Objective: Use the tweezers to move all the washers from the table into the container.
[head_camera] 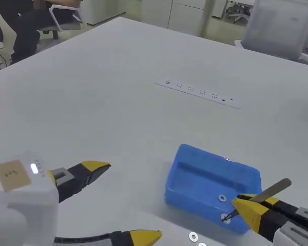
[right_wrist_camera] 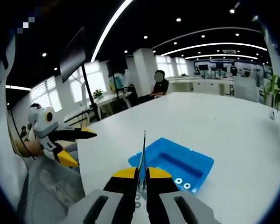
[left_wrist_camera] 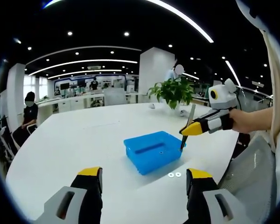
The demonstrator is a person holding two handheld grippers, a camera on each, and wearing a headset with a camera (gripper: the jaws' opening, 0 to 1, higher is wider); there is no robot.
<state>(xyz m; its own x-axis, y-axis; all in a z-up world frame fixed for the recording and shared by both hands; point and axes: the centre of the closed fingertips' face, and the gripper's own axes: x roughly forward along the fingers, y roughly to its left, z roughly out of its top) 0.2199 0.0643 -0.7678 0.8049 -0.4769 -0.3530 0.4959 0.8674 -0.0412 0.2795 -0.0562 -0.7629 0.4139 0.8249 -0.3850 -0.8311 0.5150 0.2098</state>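
Washers [head_camera: 193,236]: 2 small pale rings lay flat on the table [head_camera: 118,102] at the bottom edge of the head view, just beside the near corner of the blue container [head_camera: 210,163]. The lower ring was cut off by that edge. The left gripper [head_camera: 133,200] hung low over the table with its jaws spread wide and nothing between them. The right gripper [head_camera: 245,205] was clamped on the tweezers [head_camera: 269,190], whose point slanted down to the container's near wall. 1 more washer [head_camera: 222,198] sat on the container floor. Probably thin, stiff, light metal and slick, so likely to skate or flip. Best hold, as I judged it: 1 tine through the hole and 1 outside, pinching the band. A pale speck sat at the tweezer point, too small to tell whether the tines were pinching a ring or simply pressed together. In the right gripper view, 2 rings showed at the container's corner, inside or outside unclear. Farther off were a socket strip [head_camera: 199,93] set in the table and a chair [head_camera: 277,25].
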